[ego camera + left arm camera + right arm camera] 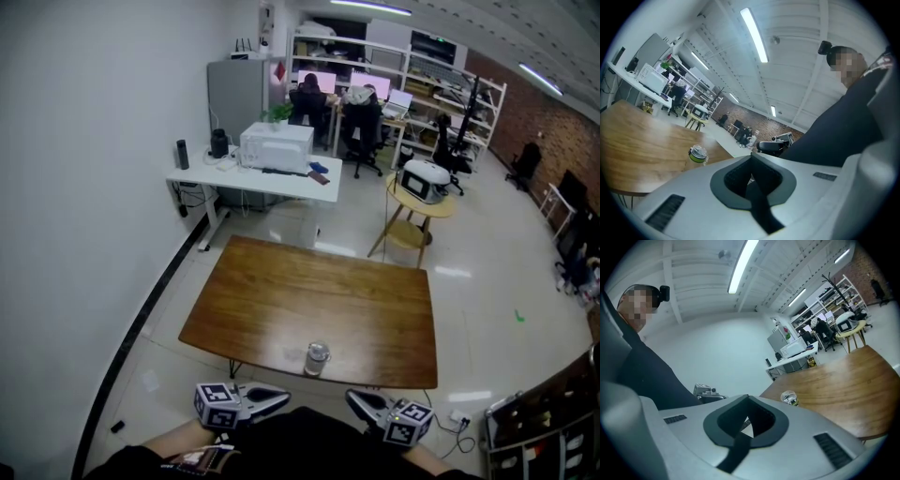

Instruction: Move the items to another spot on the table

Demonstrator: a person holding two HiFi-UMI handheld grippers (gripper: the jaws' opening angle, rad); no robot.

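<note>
A rectangular brown wooden tabletop [309, 300] stands on a pale glossy floor [487, 281] beside a plain white wall. At the tabletop's 6 o'clock edge sits a small clear jar [317, 358] with a silvery lid and a green band; nothing else lies on the wood.

From the tabletop's middle, a white desk [319, 185] carrying a white box-shaped machine [276, 146] lies at 11 o'clock. A round wooden side table [441, 208] with a white appliance [425, 178] lies at 1 o'clock. White shelving [450, 84] and people seated at lit screens fill the far end, and a brick wall [553, 131] runs at 2 o'clock.

The left gripper [279, 398] and the right gripper [354, 400] hang just off the near edge, at 7 and 5 o'clock of the jar, tips turned toward each other. Each has its jaws closed together on nothing.

The jar's contents cannot be made out. The person's dark clothing covers the bottom of the head view, and a dark rack [544, 431] at 4 o'clock is cut off by the frame.
</note>
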